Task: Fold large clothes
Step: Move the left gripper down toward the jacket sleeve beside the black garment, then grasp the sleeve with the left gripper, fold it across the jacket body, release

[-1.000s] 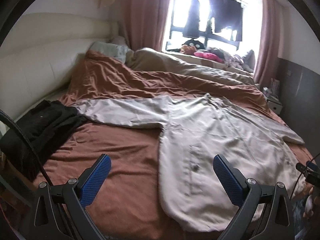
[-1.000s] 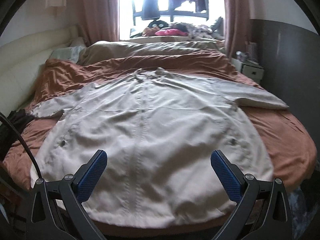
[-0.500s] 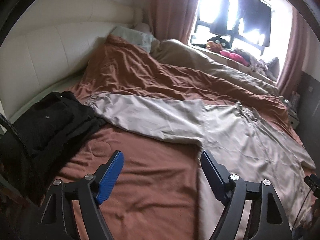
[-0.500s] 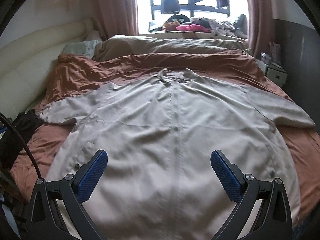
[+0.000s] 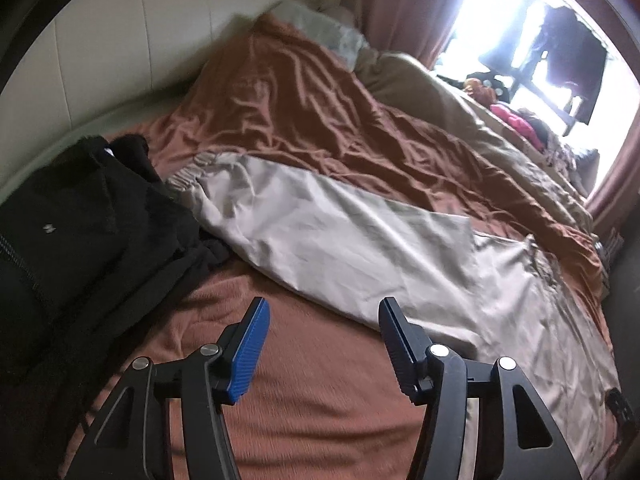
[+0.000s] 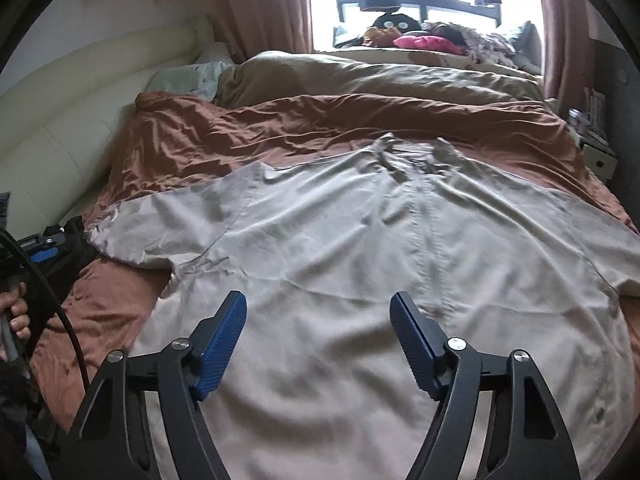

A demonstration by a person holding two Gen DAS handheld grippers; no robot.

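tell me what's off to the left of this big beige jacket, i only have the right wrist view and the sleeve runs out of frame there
Observer: The beige jacket's left sleeve ends in a gathered cuff beside a heap of black clothing.
Operator: is the left claw on the sleeve
Observer: No. The left claw is open, over the brown bedspread just short of the sleeve.
Operator: what's behind that heap
Observer: A cream padded headboard curves behind it.
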